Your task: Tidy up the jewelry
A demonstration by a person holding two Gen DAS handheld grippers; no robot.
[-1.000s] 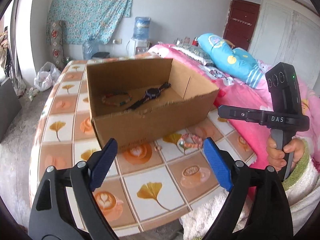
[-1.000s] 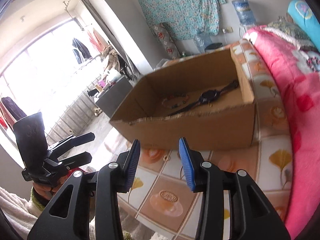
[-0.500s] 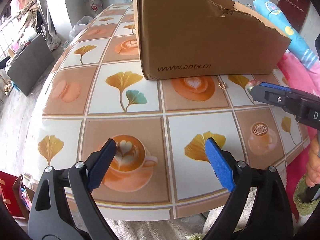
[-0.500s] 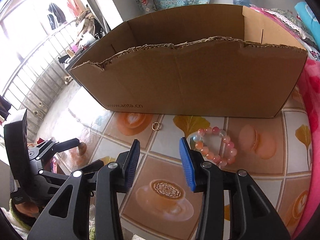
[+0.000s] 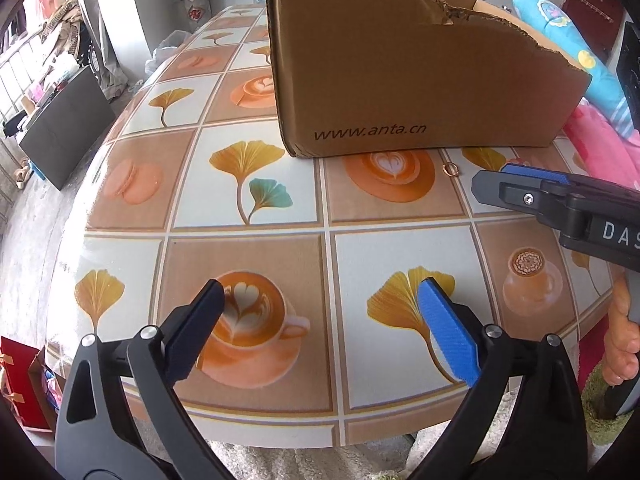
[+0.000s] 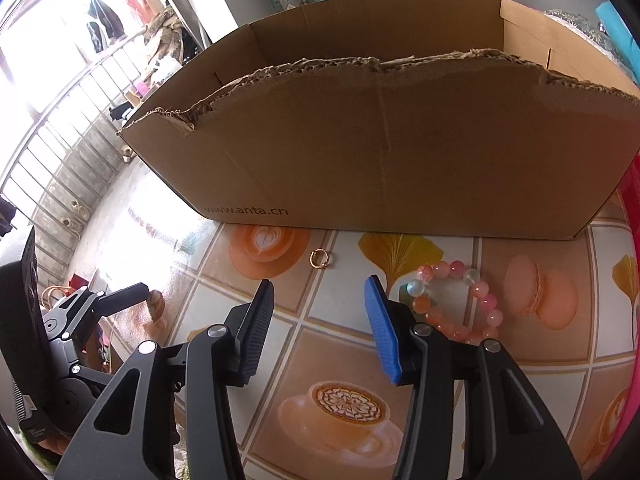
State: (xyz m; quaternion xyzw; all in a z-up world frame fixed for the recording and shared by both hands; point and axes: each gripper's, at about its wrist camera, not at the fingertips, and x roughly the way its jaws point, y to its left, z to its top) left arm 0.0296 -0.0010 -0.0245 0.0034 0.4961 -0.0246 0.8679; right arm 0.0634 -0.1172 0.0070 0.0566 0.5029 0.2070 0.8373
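A: Ring (image 5: 450, 168) first, from the left wrist: where does it lie?
B: On the tablecloth (image 5: 248, 256), just in front of the box (image 5: 400, 80), touching nothing. The left gripper (image 5: 320, 320) hangs over the near tiles, jaws wide and just opened further, nothing between them. The right gripper (image 5: 516, 184) reaches in from the right, a hand (image 5: 620, 344) on its handle.
A: And the right wrist view?
B: The ring (image 6: 319, 258) lies ahead of the right gripper (image 6: 320, 316), beside the bracelet (image 6: 452, 300) of pink beads, which curls just past the blue pad (image 6: 382, 328). Those jaws stand partly apart, just widened, holding nothing. The box (image 6: 400, 152) stands right behind both; the left gripper (image 6: 132, 296) shows at the left edge.
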